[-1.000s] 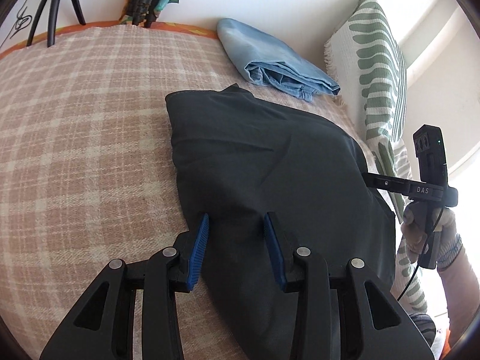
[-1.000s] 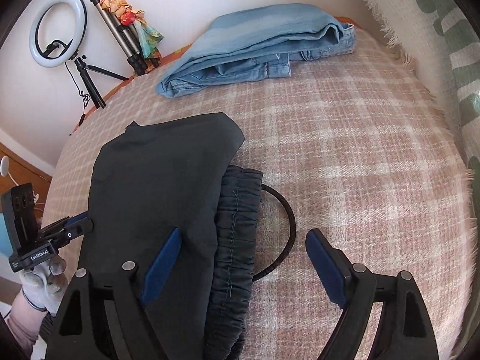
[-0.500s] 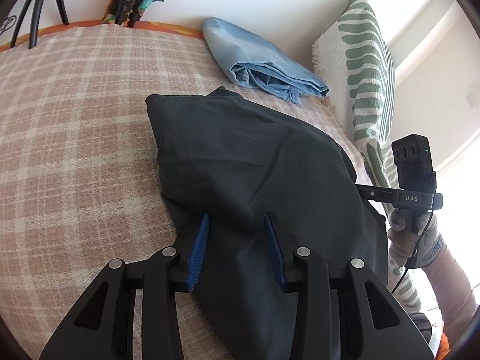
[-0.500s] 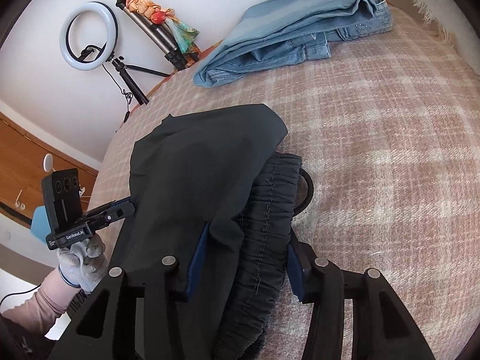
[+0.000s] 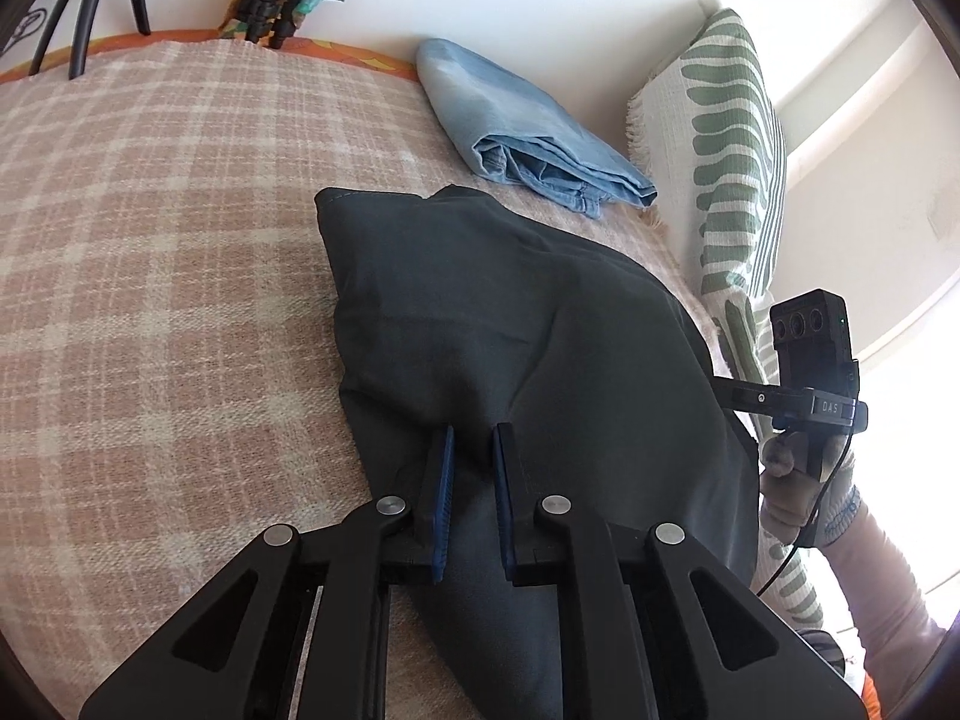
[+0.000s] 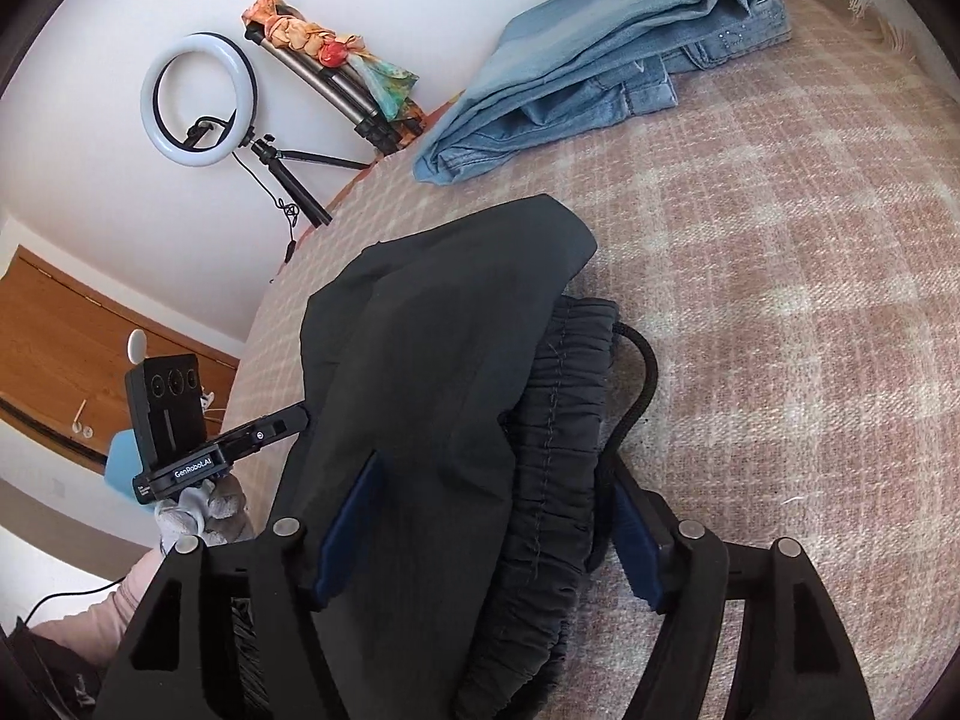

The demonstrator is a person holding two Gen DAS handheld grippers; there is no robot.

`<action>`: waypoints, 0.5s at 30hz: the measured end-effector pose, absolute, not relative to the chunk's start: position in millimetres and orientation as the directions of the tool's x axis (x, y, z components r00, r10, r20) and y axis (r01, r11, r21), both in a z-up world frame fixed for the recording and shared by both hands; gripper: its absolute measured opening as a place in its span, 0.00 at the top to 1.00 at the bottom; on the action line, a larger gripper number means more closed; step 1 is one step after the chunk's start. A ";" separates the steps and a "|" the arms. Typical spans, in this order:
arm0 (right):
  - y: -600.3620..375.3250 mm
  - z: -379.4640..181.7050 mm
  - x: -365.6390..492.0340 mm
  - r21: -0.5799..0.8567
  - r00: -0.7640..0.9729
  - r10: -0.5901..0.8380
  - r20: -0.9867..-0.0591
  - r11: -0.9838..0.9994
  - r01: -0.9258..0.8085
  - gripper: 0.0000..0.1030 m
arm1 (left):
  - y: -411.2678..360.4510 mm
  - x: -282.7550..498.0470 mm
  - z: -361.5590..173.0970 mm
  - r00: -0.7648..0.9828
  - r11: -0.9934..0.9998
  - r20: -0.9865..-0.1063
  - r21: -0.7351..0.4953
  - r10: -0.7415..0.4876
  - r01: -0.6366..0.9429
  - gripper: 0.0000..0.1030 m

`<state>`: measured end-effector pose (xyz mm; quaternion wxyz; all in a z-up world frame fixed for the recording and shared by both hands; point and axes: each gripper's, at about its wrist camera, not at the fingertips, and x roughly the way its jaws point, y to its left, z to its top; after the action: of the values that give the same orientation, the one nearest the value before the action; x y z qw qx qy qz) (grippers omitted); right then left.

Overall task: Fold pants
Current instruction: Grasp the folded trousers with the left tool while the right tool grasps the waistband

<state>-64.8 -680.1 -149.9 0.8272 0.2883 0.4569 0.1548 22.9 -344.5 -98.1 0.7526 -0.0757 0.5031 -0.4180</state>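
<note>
1. Lying across the pink checked blanket (image 5: 150, 300), the dark pants (image 5: 540, 330) are folded over themselves; their gathered waistband (image 6: 558, 480) shows at the right edge in my right wrist view.
2. My left gripper (image 5: 471, 456) sits on the near left part of the pants, its jaws narrow and closing, with a small ridge of dark cloth between the blue pads (image 5: 443, 498).
3. My right gripper (image 6: 492, 528) straddles the waistband and the layer over it, jaws wide and opening; the cloth lies between them, but I cannot tell whether the pads press on it.
4. A black drawstring (image 6: 636, 396) loops out from the waistband onto the blanket, just beside my right finger.
5. Folded blue jeans (image 6: 600, 60) lie farther back, well apart from the pants.
6. A green-patterned pillow (image 5: 732, 150) stands at the far right.
</note>
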 end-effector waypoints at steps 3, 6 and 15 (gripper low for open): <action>-660.8 -145.3 -57.8 0.536 0.522 0.474 -0.709 0.843 -0.038 0.19 | -339.7 27.1 -103.8 0.130 0.636 -0.685 -0.565 -0.717 0.526 0.72; -647.9 -143.5 -49.0 0.475 0.521 0.422 -0.742 0.879 -0.037 0.35 | -345.9 26.2 -104.1 0.157 0.639 -0.678 -0.551 -0.718 0.537 0.72; -657.3 -139.4 -66.7 0.497 0.581 0.389 -0.715 0.867 0.031 0.74 | -357.2 28.0 -106.1 0.192 0.653 -0.676 -0.536 -0.712 0.535 0.95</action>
<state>-66.7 -657.3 -139.4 0.8571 0.2357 0.4459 0.1044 28.0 -357.2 -106.1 0.7667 -0.0905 0.4888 -0.4063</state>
